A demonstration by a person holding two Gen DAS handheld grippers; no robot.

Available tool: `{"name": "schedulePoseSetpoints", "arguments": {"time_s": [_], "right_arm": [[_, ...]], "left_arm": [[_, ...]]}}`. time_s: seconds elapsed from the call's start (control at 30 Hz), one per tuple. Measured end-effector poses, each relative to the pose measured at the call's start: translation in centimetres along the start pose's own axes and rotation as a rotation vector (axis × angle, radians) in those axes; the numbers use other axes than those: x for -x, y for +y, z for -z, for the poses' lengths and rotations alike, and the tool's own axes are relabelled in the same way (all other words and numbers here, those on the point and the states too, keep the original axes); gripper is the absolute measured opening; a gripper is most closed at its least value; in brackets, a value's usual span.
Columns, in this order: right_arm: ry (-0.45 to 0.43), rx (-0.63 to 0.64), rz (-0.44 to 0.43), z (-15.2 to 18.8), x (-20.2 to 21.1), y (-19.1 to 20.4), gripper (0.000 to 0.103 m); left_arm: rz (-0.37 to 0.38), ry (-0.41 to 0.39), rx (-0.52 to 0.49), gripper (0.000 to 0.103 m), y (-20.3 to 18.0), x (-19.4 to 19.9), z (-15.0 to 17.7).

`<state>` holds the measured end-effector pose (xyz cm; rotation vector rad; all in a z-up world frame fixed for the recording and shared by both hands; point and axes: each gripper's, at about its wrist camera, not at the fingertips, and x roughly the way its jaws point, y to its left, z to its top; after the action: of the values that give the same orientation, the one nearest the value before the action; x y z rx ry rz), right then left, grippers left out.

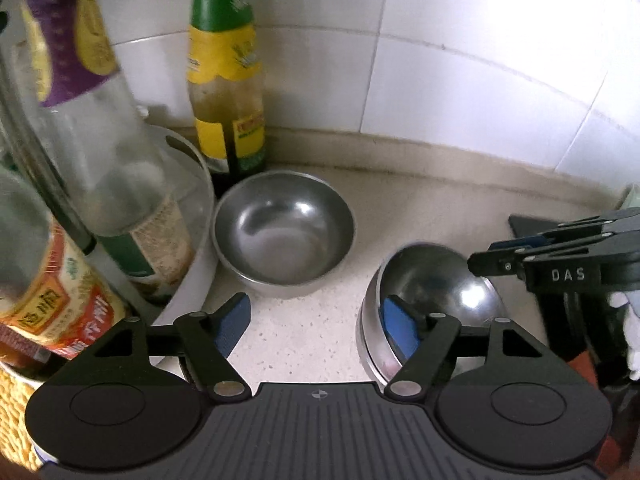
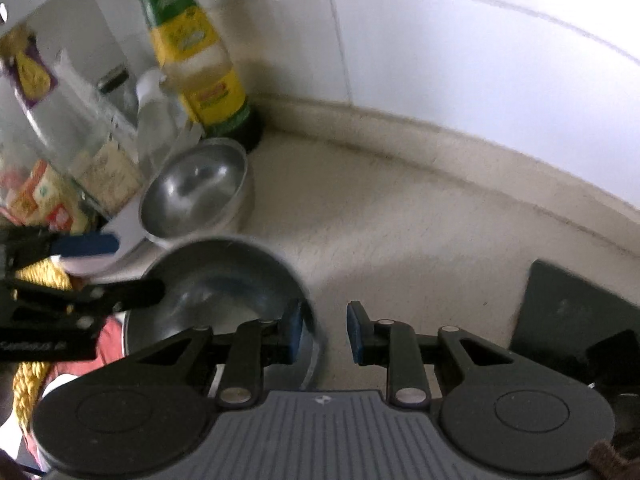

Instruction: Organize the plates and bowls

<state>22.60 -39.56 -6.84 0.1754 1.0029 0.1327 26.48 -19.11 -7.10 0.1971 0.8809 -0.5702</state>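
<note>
Glass bottles crowd the left side in the left wrist view: an orange-labelled jar [image 1: 60,300] at nine o'clock from the left hand-held gripper [image 1: 316,326], a clear bottle with a purple label [image 1: 80,120] leaning above it at about ten o'clock, both standing in a white round tray [image 1: 196,276]. A green and yellow bottle [image 1: 226,80] stands at eleven o'clock against the white tiled wall [image 1: 460,80].

Just right of the tray, at twelve o'clock from the left hand-held gripper, a steel bowl [image 1: 284,228] sits upright on the pale speckled desk [image 1: 304,332], close to the bottle's base. The left hand-held gripper has its jaws spread wide and holds nothing; only bare desk shows between its blue pads [image 1: 234,322]. Its right pad overlaps the rim of a second steel bowl [image 1: 432,292], though I cannot tell whether they touch.

That second bowl is at two o'clock from the left hand-held gripper, well apart from the first, and it is tilted. The right hand-held gripper [image 2: 325,333] is closed to a narrow gap over its rim, one pad inside the bowl and one outside, with the bowl's wall between them. At three o'clock from the right hand-held gripper a dark mat [image 2: 568,312] lies flat on the desk.
</note>
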Motion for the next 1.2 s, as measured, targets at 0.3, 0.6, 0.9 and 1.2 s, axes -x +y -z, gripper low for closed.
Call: {"name": "schedulePoseSetpoints", "arguments": {"time_s": [0.3,0.6,0.9,1.2], "right_arm": [[-0.080,0.011,-0.012,-2.0,1.2,0.4,0.026],[-0.079,0.005,-0.003,-2.5,0.7,0.3,0.026],[-0.076,-0.010,0.008,-2.5,0.6,0.0,0.027],[-0.091,0.011,-0.051,-4.9,-0.8,1.3,0.032]], "left_arm": [[0.074,0.085,0.041,0.071,-0.7,-2.5,0.6],[0.162,0.173,-0.043,0.071,-4.2,-4.7,2.3],[0.032,0.110,-0.135,0.079,-5.3,-3.8,2.3],[-0.013,-0.007,0.069,0.085,0.0,0.9,0.8]]}}
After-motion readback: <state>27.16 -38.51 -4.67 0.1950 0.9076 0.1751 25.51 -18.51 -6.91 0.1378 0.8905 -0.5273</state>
